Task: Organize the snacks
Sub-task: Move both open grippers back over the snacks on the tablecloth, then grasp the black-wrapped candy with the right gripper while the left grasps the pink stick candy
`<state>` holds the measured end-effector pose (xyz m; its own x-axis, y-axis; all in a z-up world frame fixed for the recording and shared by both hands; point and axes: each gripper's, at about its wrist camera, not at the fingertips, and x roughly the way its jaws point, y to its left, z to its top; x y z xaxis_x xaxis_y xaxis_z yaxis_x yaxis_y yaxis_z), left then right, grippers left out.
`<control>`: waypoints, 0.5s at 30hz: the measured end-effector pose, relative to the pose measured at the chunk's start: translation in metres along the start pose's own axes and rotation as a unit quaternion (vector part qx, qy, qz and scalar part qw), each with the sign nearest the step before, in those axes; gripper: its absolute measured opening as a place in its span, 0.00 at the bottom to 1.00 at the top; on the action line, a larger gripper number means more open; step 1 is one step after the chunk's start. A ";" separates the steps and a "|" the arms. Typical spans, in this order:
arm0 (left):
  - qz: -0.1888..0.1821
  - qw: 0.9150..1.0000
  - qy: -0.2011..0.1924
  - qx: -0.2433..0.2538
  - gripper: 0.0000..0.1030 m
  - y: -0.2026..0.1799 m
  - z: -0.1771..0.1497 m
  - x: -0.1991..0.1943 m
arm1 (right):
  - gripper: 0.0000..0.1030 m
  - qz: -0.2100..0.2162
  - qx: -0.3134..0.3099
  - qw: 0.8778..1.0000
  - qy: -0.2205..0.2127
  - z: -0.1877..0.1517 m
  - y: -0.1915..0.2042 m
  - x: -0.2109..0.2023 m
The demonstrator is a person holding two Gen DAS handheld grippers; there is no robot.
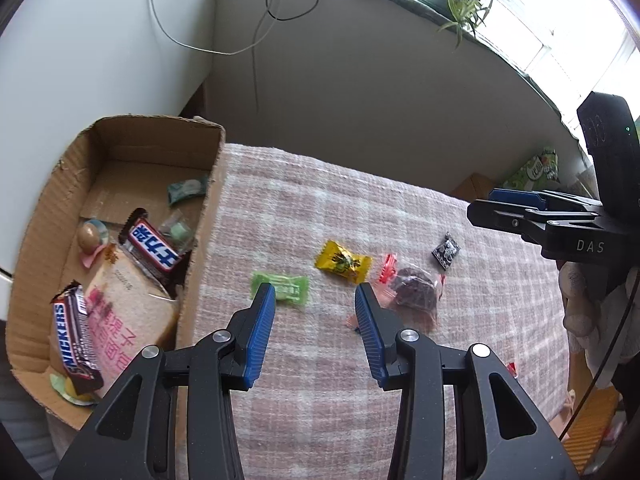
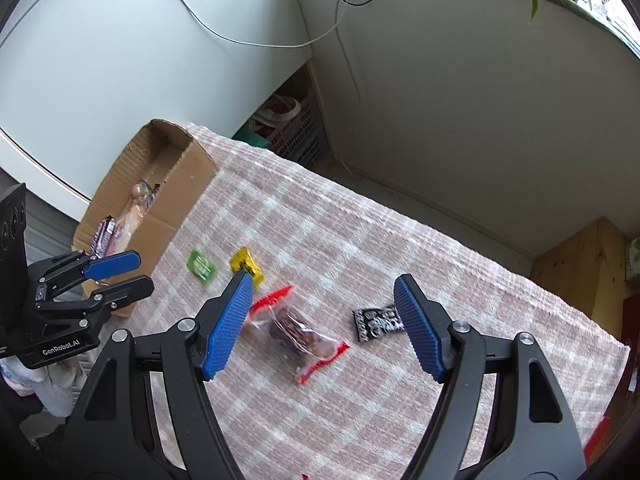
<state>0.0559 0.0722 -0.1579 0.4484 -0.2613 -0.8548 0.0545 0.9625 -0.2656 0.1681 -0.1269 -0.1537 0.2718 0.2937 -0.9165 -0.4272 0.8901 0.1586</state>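
Left wrist view is showing a woven pink-and-white checked cloth [image 1: 320,208] lying over the table, with a rough corrugated cardboard box [image 1: 208,216] standing at its left edge; inside the box two glossy Snickers bars [image 1: 74,336] are resting on a soft pale bread packet [image 1: 128,304], with small wrapped sweets beside them; on the cloth a crinkly green candy [image 1: 286,286], a yellow candy [image 1: 342,261], a clear red-edged packet [image 1: 414,294] with a dark lumpy filling and a small flat black sachet [image 1: 446,251] are lying apart from one another; the left gripper [image 1: 315,300] is hanging above the cloth with its ribbed blue pads roughly half apart, gripping nothing, the green candy just beyond its left pad; the right gripper [image 2: 323,300] is standing wider, empty too, above the clear packet, the black sachet beside its right pad; a gloved hand [image 1: 584,304] is carrying it.
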 end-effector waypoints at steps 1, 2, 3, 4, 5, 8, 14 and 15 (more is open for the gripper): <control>-0.003 1.000 0.004 0.005 0.39 -0.004 -0.001 0.003 | 0.73 -0.007 0.008 1.000 0.008 -0.004 -0.007 0.003; -0.005 1.000 0.008 0.010 0.39 -0.009 -0.002 0.007 | 0.73 -0.012 0.018 1.000 0.016 -0.008 -0.014 0.006; -0.007 1.000 0.012 0.014 0.39 -0.012 -0.003 0.010 | 0.73 -0.014 0.033 0.999 0.024 -0.012 -0.022 0.009; -0.008 1.000 0.015 0.018 0.39 -0.016 -0.005 0.013 | 0.73 -0.013 0.052 0.998 0.030 -0.015 -0.031 0.012; -0.011 1.000 0.020 0.022 0.39 -0.019 -0.006 0.016 | 0.73 -0.009 0.075 0.997 0.036 -0.019 -0.039 0.016; -0.014 0.999 0.033 0.036 0.39 -0.029 -0.010 0.026 | 0.73 0.007 0.135 0.990 0.046 -0.027 -0.060 0.024; -0.018 0.997 0.052 0.056 0.36 -0.040 -0.015 0.043 | 0.73 0.016 0.212 0.975 0.063 -0.032 -0.080 0.041; -0.019 0.997 0.054 0.058 0.35 -0.041 -0.015 0.045 | 0.73 0.018 0.223 0.973 0.065 -0.032 -0.081 0.044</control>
<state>0.0606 0.0201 -0.1917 0.3464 -0.2975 -0.8897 0.1746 0.9523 -0.2504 0.1871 -0.1975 -0.2185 0.1407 0.3064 -0.9415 -0.0101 0.9513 0.3081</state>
